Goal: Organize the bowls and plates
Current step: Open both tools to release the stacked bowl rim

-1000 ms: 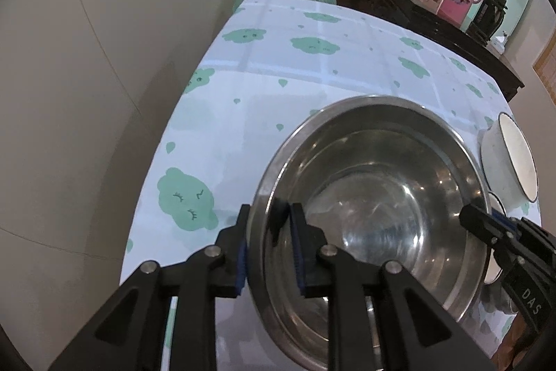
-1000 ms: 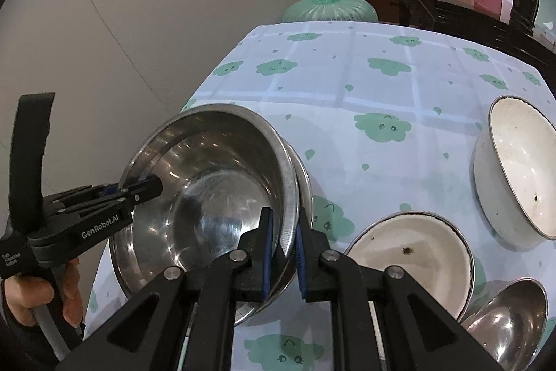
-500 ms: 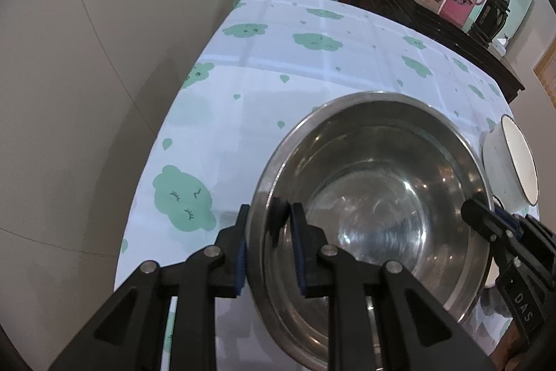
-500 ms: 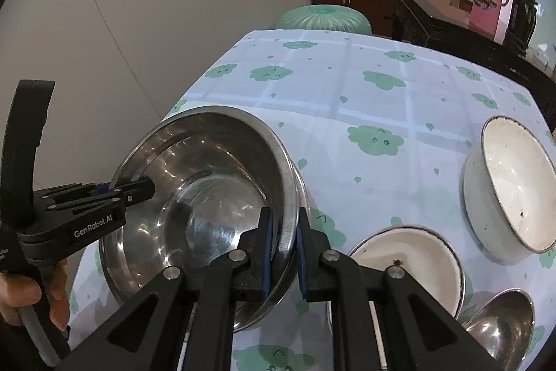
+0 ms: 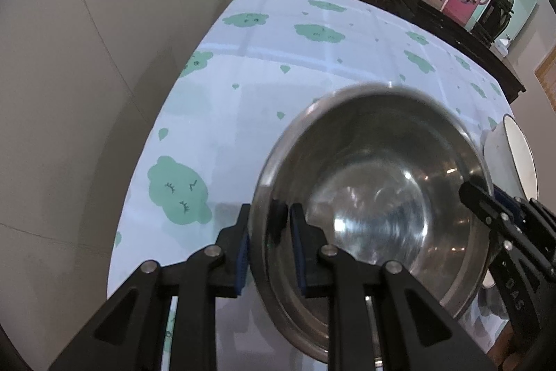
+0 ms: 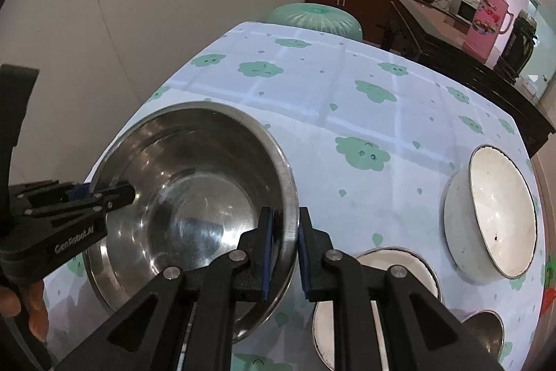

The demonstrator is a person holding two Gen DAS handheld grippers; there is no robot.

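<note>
A large steel bowl [image 5: 375,204] [image 6: 194,197] is held tilted over the cloud-print tablecloth [image 6: 347,113] by both grippers on opposite rims. My left gripper [image 5: 267,225] is shut on the bowl's left rim, one pad inside and one outside; in the right wrist view it reaches in from the left [image 6: 114,193]. My right gripper [image 6: 283,225] straddles the right rim; its jaws are opening slightly while the rim still fills the gap between the pads. Its tip [image 5: 476,193] shows in the left wrist view.
A deep white bowl [image 6: 497,214] stands to the right. A shallower white bowl [image 6: 382,266] lies partly behind my right fingers, and a small steel bowl [image 6: 486,329] beside it. A green stool [image 6: 312,16], a dark sideboard and a pink flask [image 6: 486,19] are beyond the table.
The right wrist view has swung and rolled a little, and the bowl looks more tilted. The second steel rim that showed under the bowl's right edge is out of sight. The left gripper kept still.
</note>
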